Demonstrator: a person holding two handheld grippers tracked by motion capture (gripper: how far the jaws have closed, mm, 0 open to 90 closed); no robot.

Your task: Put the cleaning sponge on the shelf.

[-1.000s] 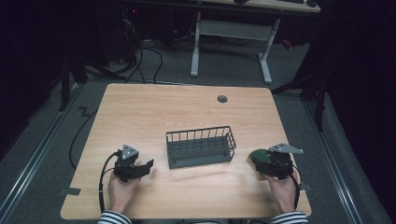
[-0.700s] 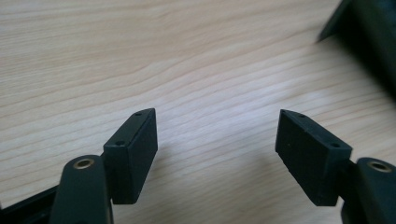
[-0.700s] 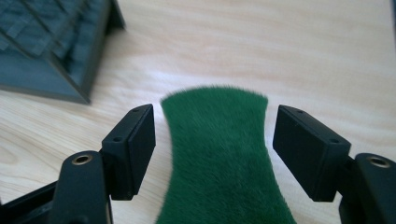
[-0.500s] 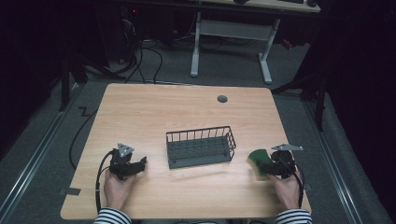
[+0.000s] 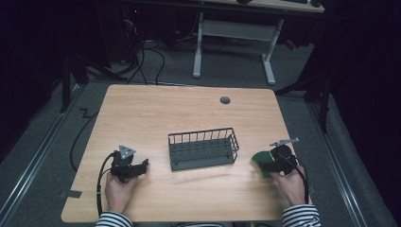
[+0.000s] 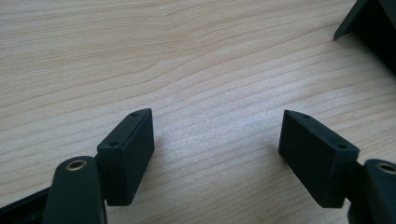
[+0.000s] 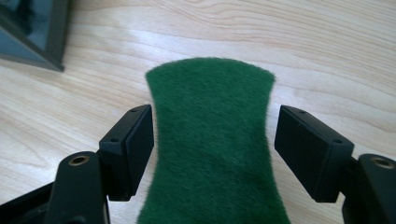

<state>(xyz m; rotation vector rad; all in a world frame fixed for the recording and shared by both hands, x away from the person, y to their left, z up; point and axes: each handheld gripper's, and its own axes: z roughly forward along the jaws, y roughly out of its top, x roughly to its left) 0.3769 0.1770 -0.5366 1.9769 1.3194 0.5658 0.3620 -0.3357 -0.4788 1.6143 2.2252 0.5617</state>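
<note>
We have the green scouring pad [image 7: 210, 140] lying flat on the wooden table [image 5: 156, 113] just to the right of the wire basket [image 5: 203, 150], and our right gripper [image 7: 212, 144] straddles its narrow waist with the jaws apart: the left jaw looks to be brushing the pad's edge, the right one stands clear of it, so nothing is clamped yet. Our left gripper [image 6: 217, 154] rests on the other side of the basket, near its left end, jaws wide apart with bare wood between them. The risk we see is in the closing: the pad is thin and soft, so the jaws may squeeze it into a fold, ride over it, or push it sideways instead of catching it. If we lift with a poor bite, it could droop, slip out, or snag the basket's rim.
</note>
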